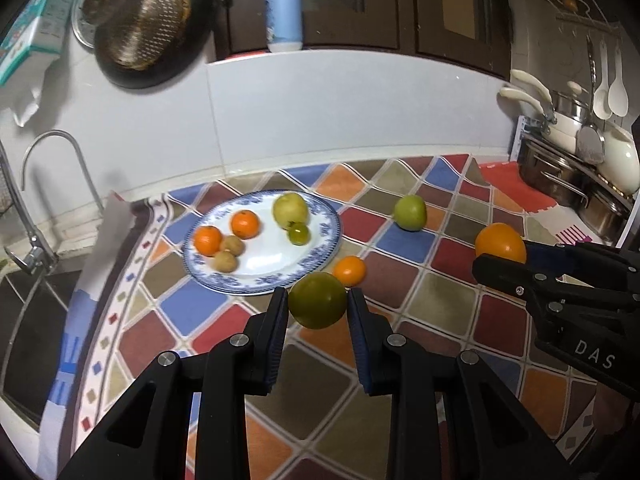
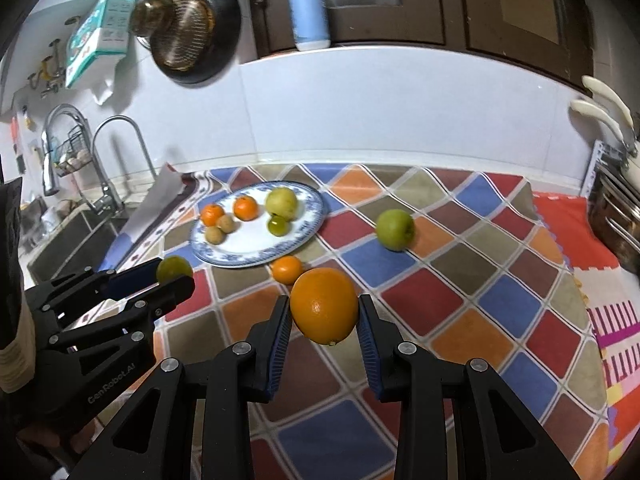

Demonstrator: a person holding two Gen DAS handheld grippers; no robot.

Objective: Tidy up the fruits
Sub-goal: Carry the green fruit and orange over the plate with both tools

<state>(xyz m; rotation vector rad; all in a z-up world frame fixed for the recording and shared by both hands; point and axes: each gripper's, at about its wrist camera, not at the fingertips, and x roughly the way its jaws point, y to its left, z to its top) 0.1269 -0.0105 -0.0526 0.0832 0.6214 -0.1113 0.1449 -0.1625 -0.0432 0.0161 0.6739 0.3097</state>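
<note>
Left claw (image 1: 317, 300) grips green fruit (image 1: 317, 300); right claw (image 2: 324, 306) grips upright orange (image 2: 324, 306).

The right claw (image 2: 325, 316) grips a large orange (image 2: 324, 305) above the checkered surface (image 2: 460, 280); the left claw (image 2: 170, 276) holds a green fruit (image 2: 173, 267) near the plate (image 2: 248, 254).

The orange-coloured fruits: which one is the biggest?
The large orange gripped by the right gripper. It dwarfs the small tangerine on the cloth by the plate and the two tangerines on it.
</note>
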